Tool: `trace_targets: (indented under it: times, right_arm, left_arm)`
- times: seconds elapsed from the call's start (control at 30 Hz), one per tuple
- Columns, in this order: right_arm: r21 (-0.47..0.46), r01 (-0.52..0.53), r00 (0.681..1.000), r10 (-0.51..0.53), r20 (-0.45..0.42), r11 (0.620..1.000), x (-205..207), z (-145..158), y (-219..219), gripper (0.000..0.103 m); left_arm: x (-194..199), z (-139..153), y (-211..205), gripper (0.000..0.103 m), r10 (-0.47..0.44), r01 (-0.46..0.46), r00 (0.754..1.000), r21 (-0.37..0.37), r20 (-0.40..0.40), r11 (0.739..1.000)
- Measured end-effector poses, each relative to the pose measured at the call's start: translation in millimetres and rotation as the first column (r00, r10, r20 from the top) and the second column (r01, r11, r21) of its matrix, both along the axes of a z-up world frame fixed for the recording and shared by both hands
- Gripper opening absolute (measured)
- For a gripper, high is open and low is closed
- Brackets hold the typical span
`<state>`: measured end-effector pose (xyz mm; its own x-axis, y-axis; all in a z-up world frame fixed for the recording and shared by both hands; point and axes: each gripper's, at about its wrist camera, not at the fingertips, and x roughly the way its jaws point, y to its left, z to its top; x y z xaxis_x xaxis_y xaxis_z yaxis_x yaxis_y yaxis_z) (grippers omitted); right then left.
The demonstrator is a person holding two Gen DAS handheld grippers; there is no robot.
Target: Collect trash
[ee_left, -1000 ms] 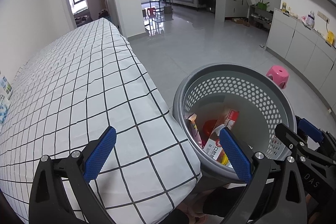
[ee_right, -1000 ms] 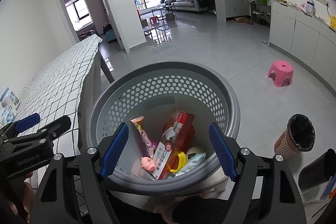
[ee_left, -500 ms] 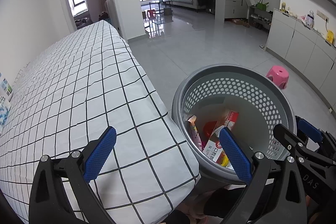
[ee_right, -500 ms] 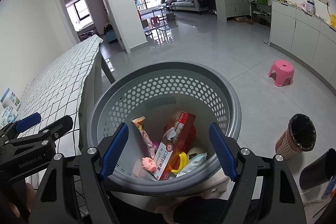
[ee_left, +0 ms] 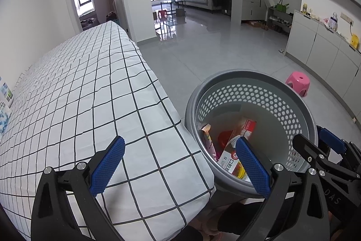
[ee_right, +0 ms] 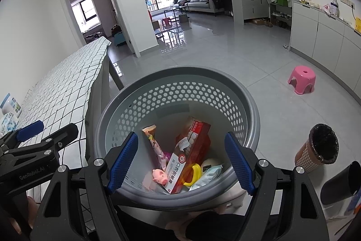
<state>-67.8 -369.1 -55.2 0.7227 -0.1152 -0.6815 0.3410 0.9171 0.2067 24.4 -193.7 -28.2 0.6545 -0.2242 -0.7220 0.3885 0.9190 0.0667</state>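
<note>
A grey perforated basket stands on the floor beside the table; it also shows in the left wrist view. Inside lie a red toothpaste box, a snack wrapper, a pink pig toy, a yellow ring and a wipes pack. My right gripper is open and empty above the basket's near rim. My left gripper is open and empty over the table's corner, next to the basket.
The table has a white black-grid cloth. Packs stand at its left edge. A pink stool, a checkered bin with a black liner and a dark cylinder stand on the floor at the right. White cabinets line the right wall.
My left gripper has drifted slightly, so more of the tablecloth shows. The right gripper and the basket's contents have not visibly moved.
</note>
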Motion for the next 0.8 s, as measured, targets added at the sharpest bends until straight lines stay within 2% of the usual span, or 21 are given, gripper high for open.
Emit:
trace_targets:
  times: [0.8]
  right_arm:
    - [-0.005,-0.006,1.0,0.006,0.003,1.0,-1.3,6.4,0.1,0.076]
  left_arm:
    - [0.1,-0.6,2.1,0.097,0.0,-0.001,1.0,-0.013,-0.015,1.0]
